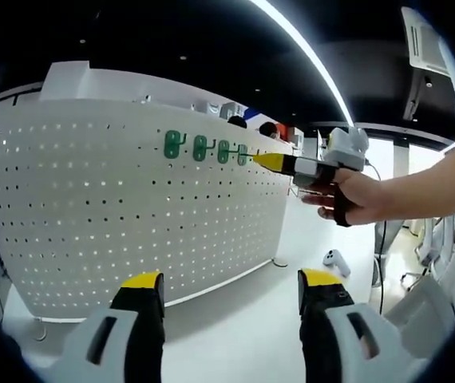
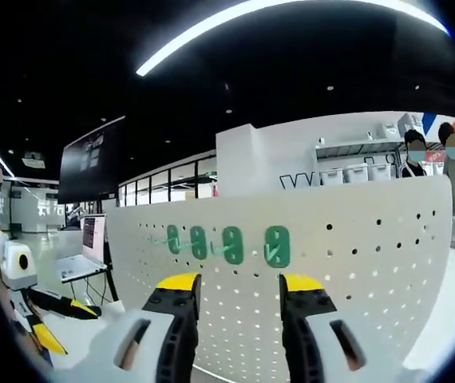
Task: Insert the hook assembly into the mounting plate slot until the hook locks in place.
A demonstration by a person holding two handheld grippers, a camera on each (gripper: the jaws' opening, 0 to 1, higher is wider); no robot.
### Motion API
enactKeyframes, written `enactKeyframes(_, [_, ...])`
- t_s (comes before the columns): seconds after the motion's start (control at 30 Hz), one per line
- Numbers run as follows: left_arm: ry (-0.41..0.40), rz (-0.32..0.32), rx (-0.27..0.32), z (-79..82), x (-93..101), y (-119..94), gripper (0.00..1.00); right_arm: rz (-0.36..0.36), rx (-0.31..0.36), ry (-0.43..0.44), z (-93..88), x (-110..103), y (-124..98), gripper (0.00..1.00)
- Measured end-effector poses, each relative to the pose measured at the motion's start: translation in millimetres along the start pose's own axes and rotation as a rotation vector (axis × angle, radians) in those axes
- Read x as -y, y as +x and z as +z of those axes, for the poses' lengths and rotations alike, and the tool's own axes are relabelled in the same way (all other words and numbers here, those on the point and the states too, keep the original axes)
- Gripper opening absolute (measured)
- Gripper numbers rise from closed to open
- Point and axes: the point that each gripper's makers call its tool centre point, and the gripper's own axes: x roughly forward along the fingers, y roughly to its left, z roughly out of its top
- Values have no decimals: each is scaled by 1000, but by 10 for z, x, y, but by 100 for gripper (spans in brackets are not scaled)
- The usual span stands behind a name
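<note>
A white perforated panel point(image 1: 132, 215) stands upright on a pale worktop point(image 1: 243, 319) and curves away across the left gripper view. Four green hook assemblies point(image 1: 199, 148) hang in a row near its upper edge, close beside one another. In the right gripper view the same panel point(image 2: 355, 263) carries the four green pieces point(image 2: 232, 244) side by side just below its top rim. On the worktop, beyond the panel's far end, lies a small white object point(image 1: 335, 259), too blurred to identify.
</note>
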Motion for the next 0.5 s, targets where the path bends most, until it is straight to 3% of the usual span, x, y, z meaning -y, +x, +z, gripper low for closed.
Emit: enactKeyframes(0.5, [16, 2, 16, 63, 2, -16, 71, 2, -39, -28, -178, -81, -315, 44])
